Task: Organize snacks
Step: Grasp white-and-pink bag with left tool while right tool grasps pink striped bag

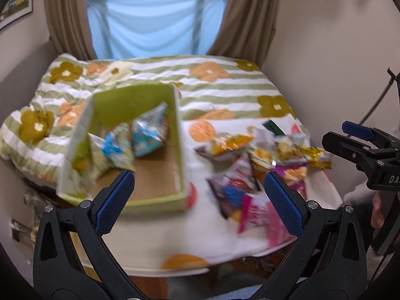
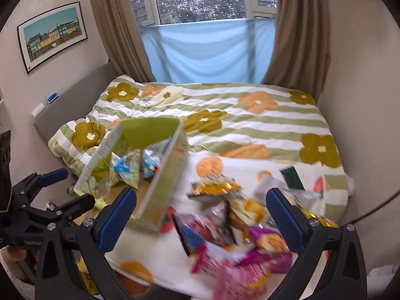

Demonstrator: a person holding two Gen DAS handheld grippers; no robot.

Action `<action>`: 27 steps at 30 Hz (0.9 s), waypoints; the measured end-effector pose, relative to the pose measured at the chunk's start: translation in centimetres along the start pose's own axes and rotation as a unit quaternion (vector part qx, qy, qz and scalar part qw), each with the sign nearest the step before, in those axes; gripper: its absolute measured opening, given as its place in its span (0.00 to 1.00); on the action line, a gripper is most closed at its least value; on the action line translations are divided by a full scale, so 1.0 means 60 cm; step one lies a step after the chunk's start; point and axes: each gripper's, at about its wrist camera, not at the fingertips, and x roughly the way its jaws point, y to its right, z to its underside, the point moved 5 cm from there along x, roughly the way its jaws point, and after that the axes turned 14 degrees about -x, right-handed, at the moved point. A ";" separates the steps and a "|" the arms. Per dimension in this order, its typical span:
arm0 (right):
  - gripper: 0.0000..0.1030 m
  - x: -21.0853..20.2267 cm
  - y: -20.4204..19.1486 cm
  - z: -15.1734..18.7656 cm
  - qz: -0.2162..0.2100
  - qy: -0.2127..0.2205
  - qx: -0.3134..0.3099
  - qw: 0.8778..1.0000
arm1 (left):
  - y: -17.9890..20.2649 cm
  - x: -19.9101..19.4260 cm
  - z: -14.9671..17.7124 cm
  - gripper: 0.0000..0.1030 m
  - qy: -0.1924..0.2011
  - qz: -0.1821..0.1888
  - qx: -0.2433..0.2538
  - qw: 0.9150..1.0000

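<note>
A green cardboard box [image 1: 178,140] stands open on a white fruit-print cloth [image 1: 175,237], with several blue and green snack bags [image 1: 147,135] leaning inside. It also shows in the right wrist view [image 2: 160,195]. A loose pile of snack packets [image 1: 252,165] in orange, purple, pink and gold lies to the box's right, and also shows in the right wrist view [image 2: 230,225]. My left gripper [image 1: 198,200] is open and empty above the cloth's near edge. My right gripper [image 2: 201,217] is open and empty above the pile; it shows at the right edge of the left wrist view [image 1: 360,137].
The cloth covers a small table pushed against a bed with a striped flower quilt [image 2: 250,117]. Brown curtains [image 2: 295,37] and a window with blue fabric [image 2: 207,50] stand behind. Walls close in on both sides. A framed picture [image 2: 52,35] hangs left.
</note>
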 end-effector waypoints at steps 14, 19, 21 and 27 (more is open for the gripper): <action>1.00 0.038 0.086 0.241 -0.061 -0.082 0.033 0.994 | 0.059 0.131 0.180 0.99 -0.097 -0.005 -0.017 0.995; 1.00 0.099 0.070 0.311 -0.083 -0.109 0.031 0.990 | 0.051 0.188 0.210 0.99 -0.108 0.006 -0.007 0.994; 1.00 0.122 0.064 0.328 -0.084 -0.109 0.031 0.990 | 0.049 0.209 0.219 0.99 -0.109 0.009 0.000 0.994; 1.00 0.180 0.048 0.354 -0.084 -0.115 0.014 0.990 | 0.054 0.247 0.230 0.99 -0.114 0.018 0.014 0.993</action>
